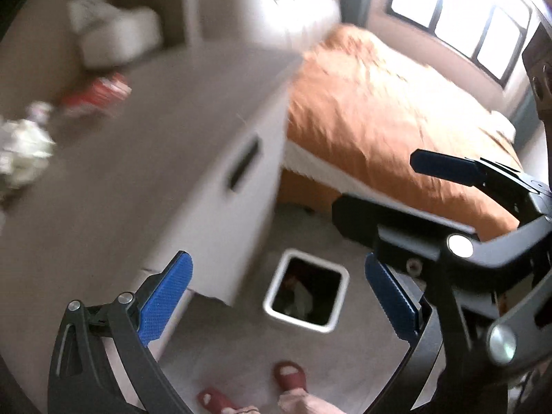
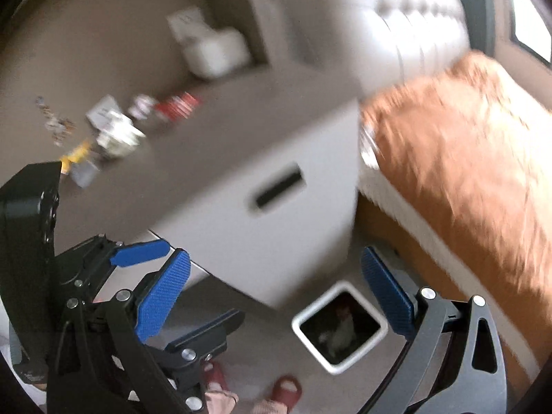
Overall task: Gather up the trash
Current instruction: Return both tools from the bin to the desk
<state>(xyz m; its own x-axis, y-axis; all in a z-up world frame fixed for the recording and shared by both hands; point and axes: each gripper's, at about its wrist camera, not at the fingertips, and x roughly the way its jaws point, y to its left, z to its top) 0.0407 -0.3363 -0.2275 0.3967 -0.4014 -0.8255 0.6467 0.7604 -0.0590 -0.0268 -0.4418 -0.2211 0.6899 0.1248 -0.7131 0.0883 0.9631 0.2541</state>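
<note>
A white square bin (image 1: 305,293) stands on the floor beside the cabinet, with crumpled trash inside; it also shows in the right wrist view (image 2: 339,326). Trash lies on the grey cabinet top (image 1: 138,158): a red wrapper (image 1: 98,93) and crumpled white paper (image 1: 24,148). The right wrist view shows the red wrapper (image 2: 177,103), crumpled paper (image 2: 119,134), a yellow scrap (image 2: 76,155) and small bits (image 2: 55,124). My left gripper (image 1: 279,303) is open and empty above the bin. My right gripper (image 2: 276,303) is open and empty, above the floor by the bin. Both views are blurred.
A bed with an orange cover (image 1: 386,117) stands right of the cabinet. A white appliance (image 1: 117,34) sits at the back of the cabinet top. The cabinet front (image 2: 276,186) has a slot handle. The person's feet in red slippers (image 1: 289,376) are below.
</note>
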